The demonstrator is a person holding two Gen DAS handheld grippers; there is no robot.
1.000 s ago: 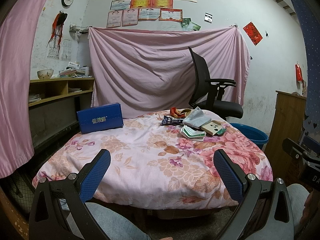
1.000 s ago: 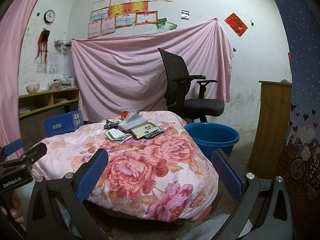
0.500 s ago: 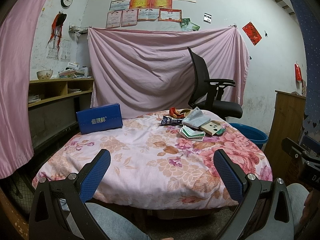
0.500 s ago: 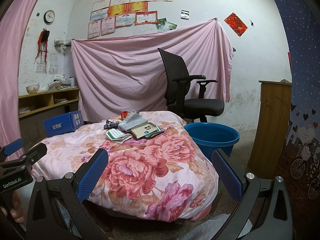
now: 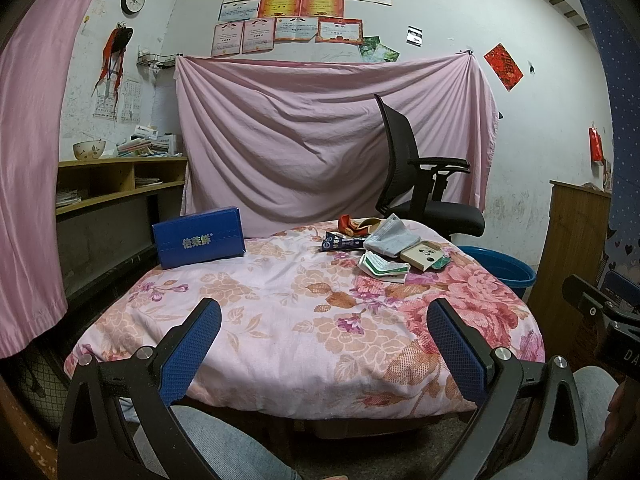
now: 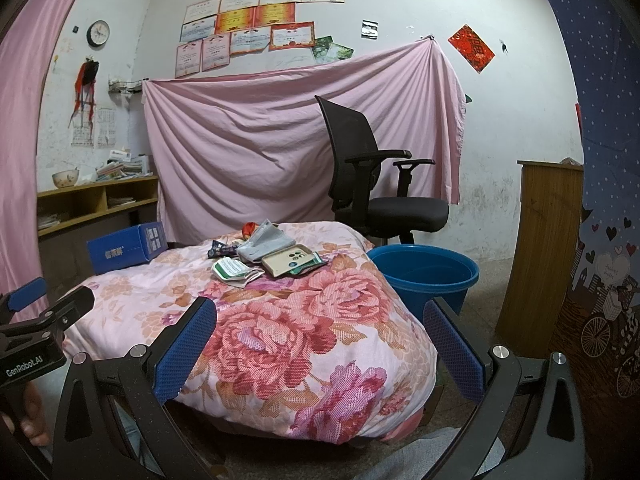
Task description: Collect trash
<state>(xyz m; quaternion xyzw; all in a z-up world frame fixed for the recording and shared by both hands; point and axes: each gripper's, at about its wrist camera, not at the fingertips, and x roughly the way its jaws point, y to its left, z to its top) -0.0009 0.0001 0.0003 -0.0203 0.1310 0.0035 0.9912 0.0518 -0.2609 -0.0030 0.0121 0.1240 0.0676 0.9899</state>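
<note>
A heap of trash (image 5: 384, 246) (image 6: 264, 254) lies on the far right part of the flowered table cover (image 5: 280, 312) (image 6: 288, 320): a grey-white pouch, a beige panda box, a green-white packet, a dark wrapper and a red wrapper. A blue tub (image 6: 424, 276) (image 5: 500, 270) stands on the floor right of the table. My left gripper (image 5: 324, 340) is open at the table's near edge, holding nothing. My right gripper (image 6: 320, 336) is open over the near right corner, also holding nothing. Both are well short of the heap.
A blue carton (image 5: 200, 238) (image 6: 126, 248) sits at the table's far left. A black office chair (image 6: 372, 184) stands behind the table, a wooden cabinet (image 6: 544, 248) at right, shelves (image 5: 112, 188) at left. A pink sheet hangs on the back wall.
</note>
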